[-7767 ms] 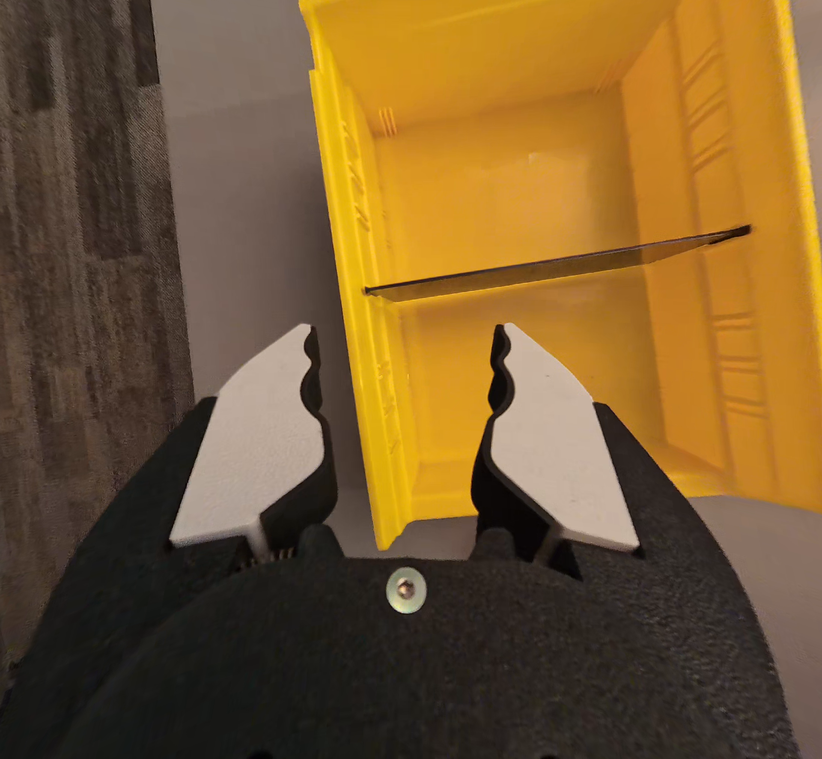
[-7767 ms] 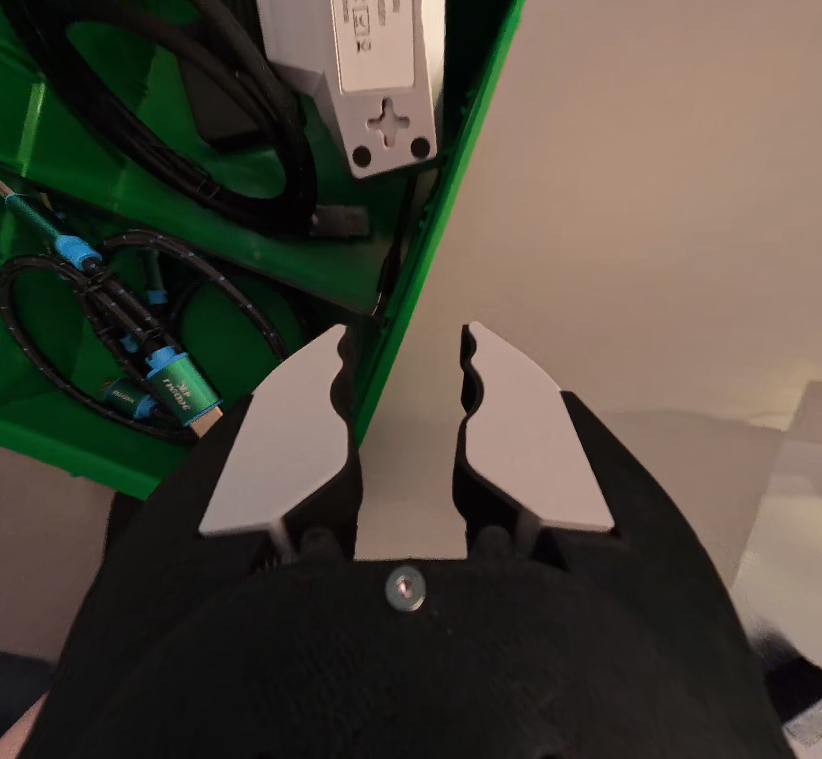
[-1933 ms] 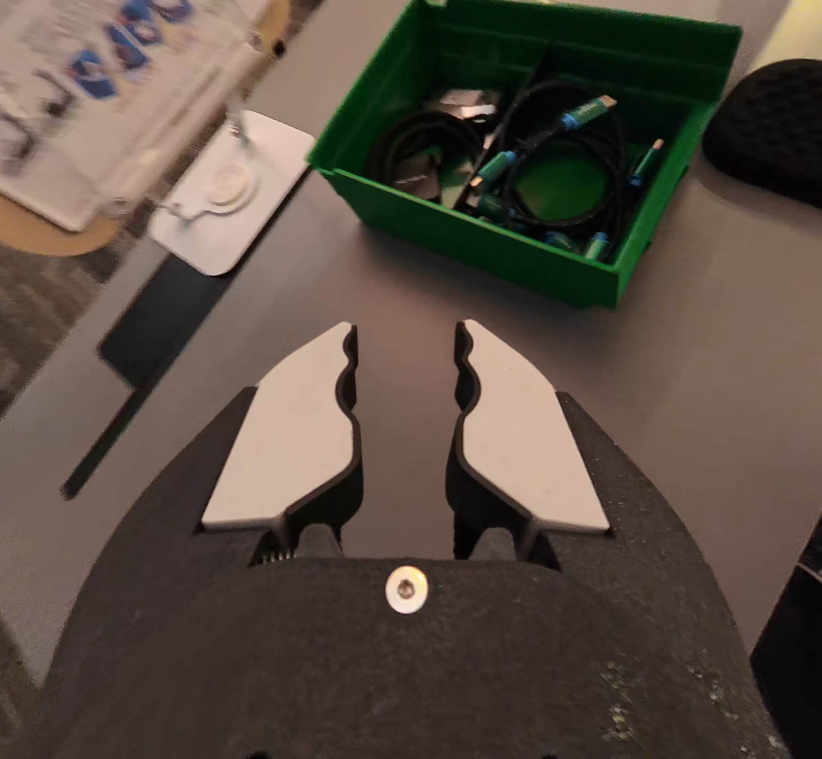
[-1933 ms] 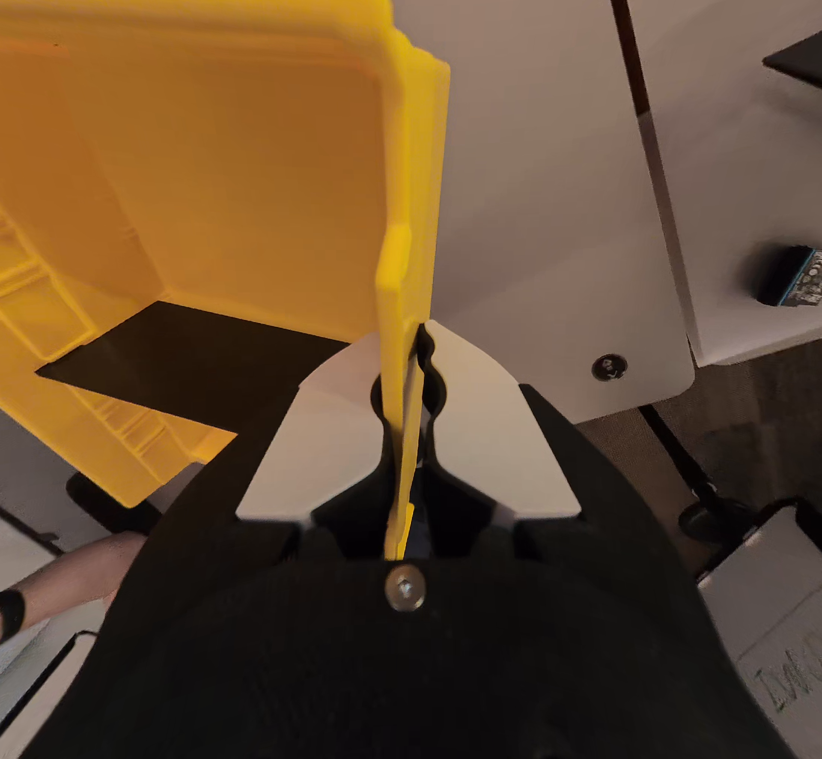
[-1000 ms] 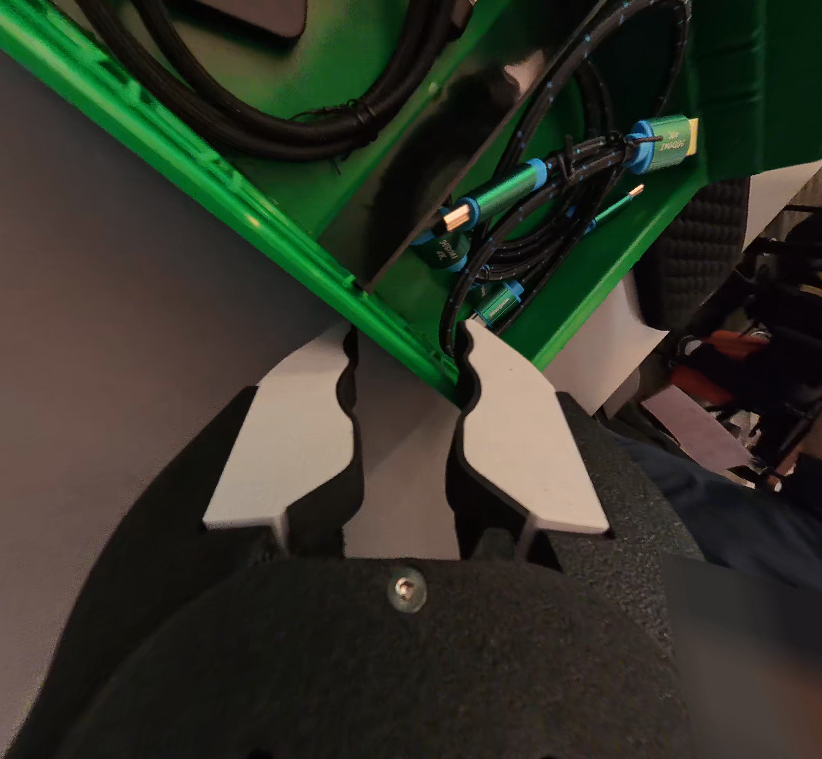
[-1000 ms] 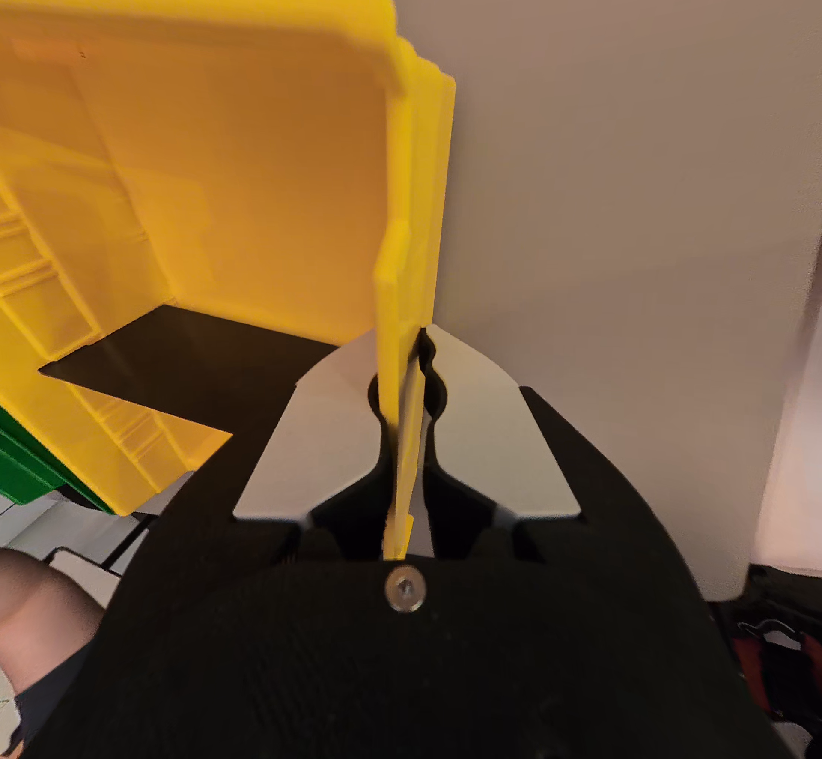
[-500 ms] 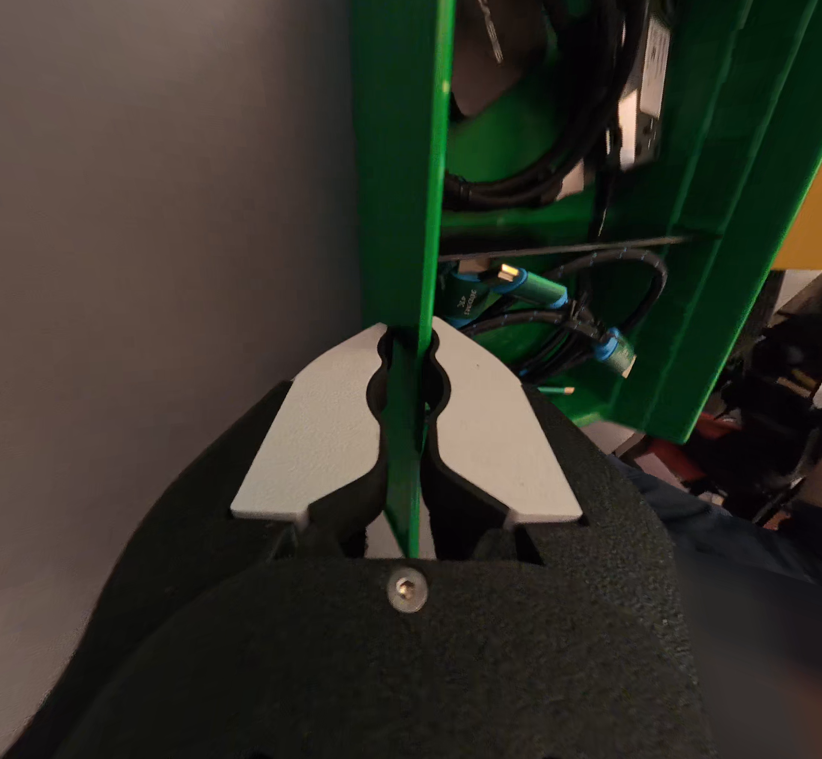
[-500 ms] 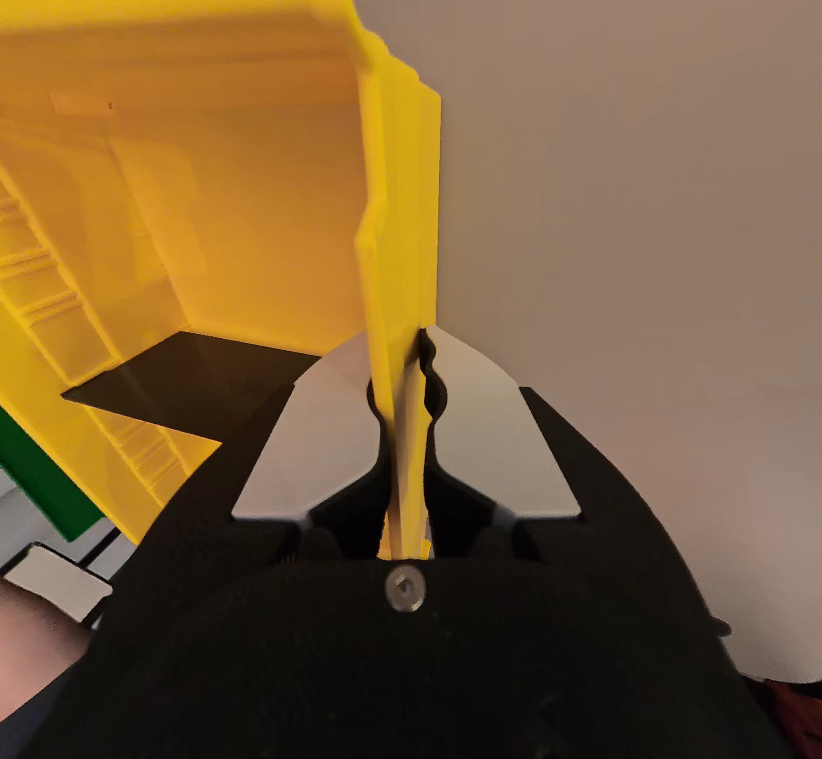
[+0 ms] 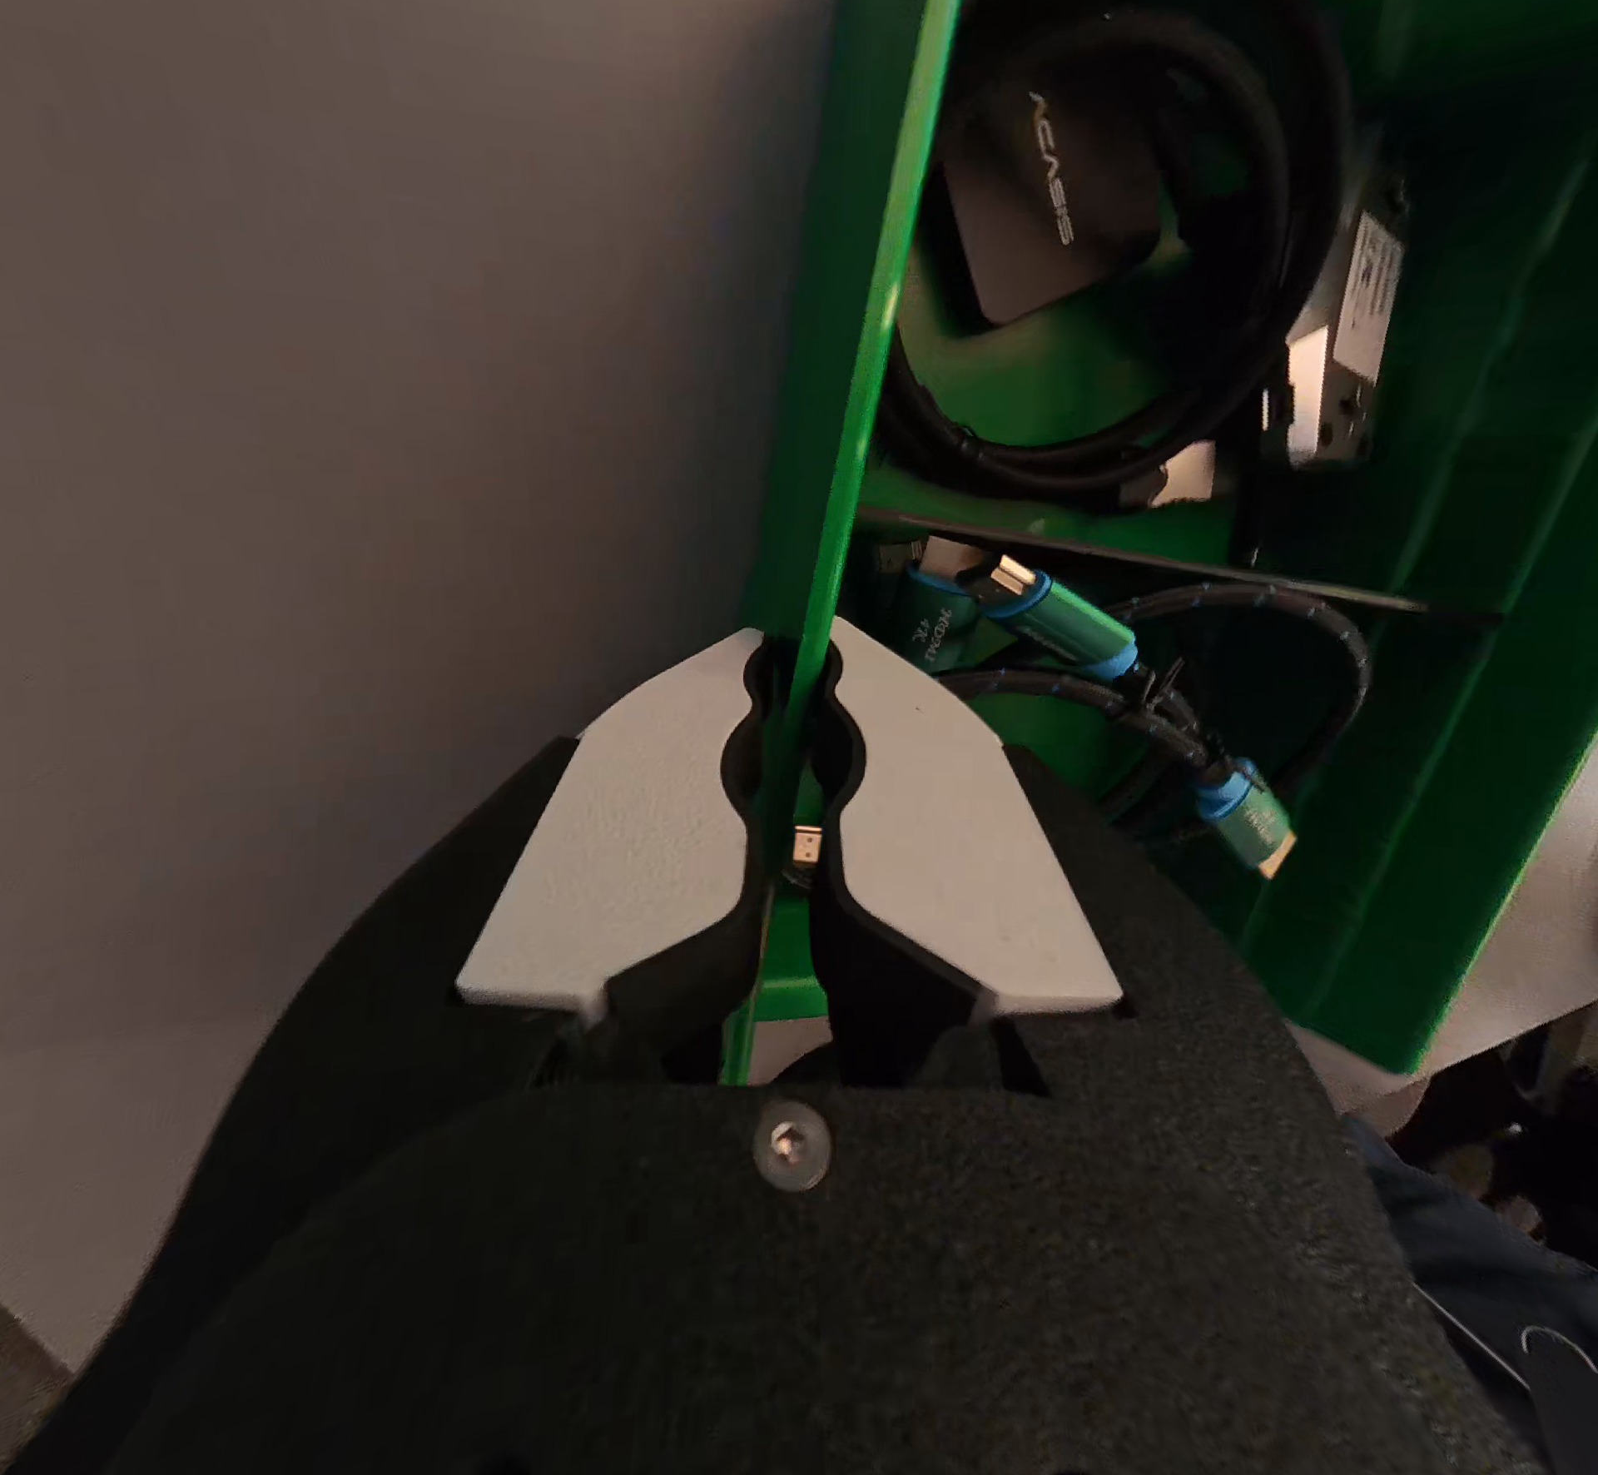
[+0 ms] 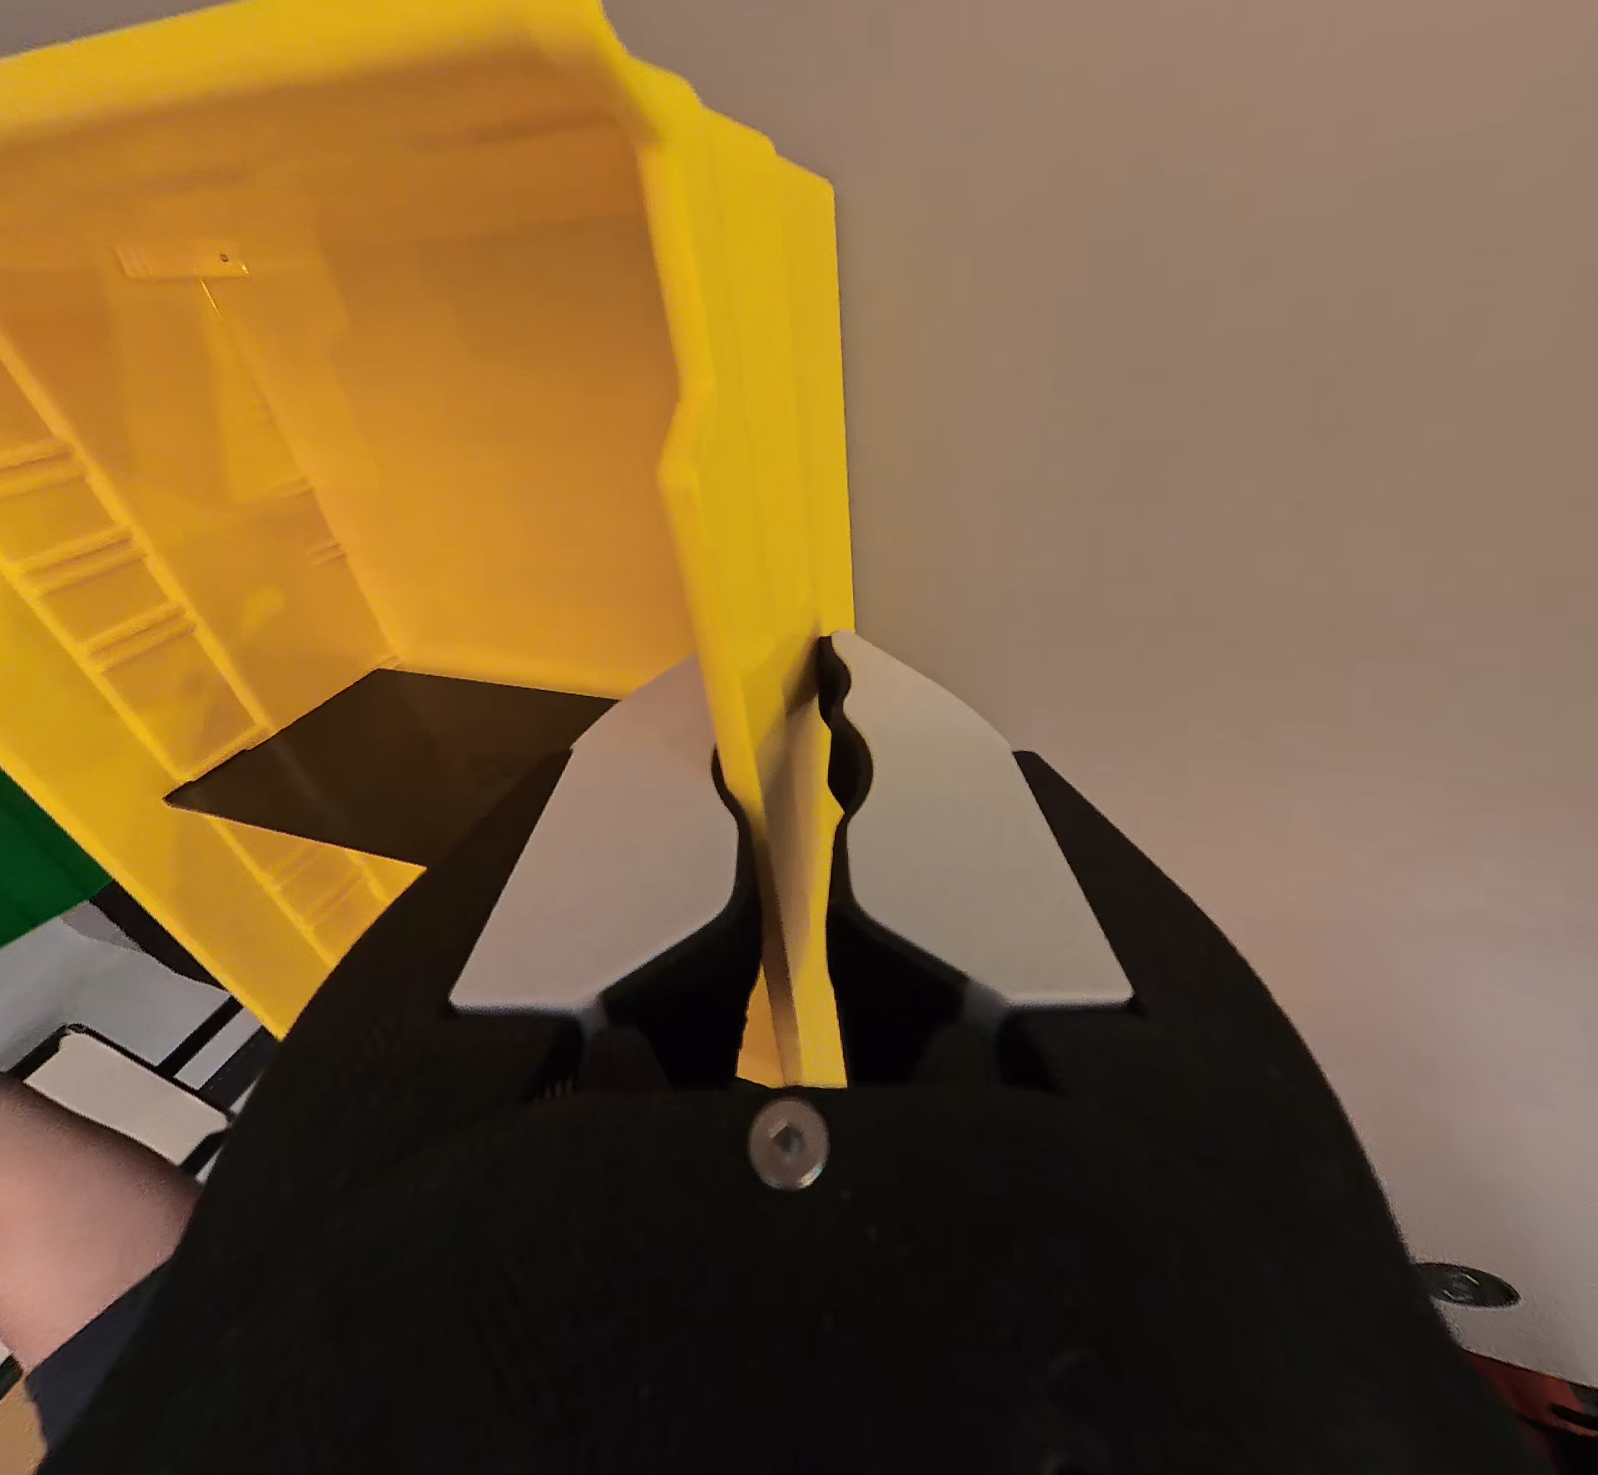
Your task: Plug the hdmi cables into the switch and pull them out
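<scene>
Left wrist view shows my left gripper (image 9: 794,750) clenched on the side wall of the green bin (image 9: 865,361), which holds the task's things behind that wall. A thin black divider (image 9: 1211,573) splits the bin into two compartments. In the far one lie a coiled black cable (image 9: 1297,361), a dark grey box (image 9: 1051,210) and a small white box (image 9: 1336,361) against the opposite wall; which of the two boxes is the switch I cannot tell. In the near compartment lie the hdmi cables (image 9: 1068,629), braided black with teal plugs: I count three plugs clearly, a fourth bare tip glints between my fingers, and the number of separate cables is hidden in the tangle. In the right wrist view my right gripper (image 10: 783,742) is clamped on the side wall of the yellow bin (image 10: 432,361), which is empty apart from its own single black divider (image 10: 389,750); a sliver of the green bin shows at the left edge. So two bins, one in each tool. I judge this to be the setting-out step, with no plugging begun. Next I should set both bins down flat on the tabletop, let go of each wall, then reach into the near compartment for one teal plug.
</scene>
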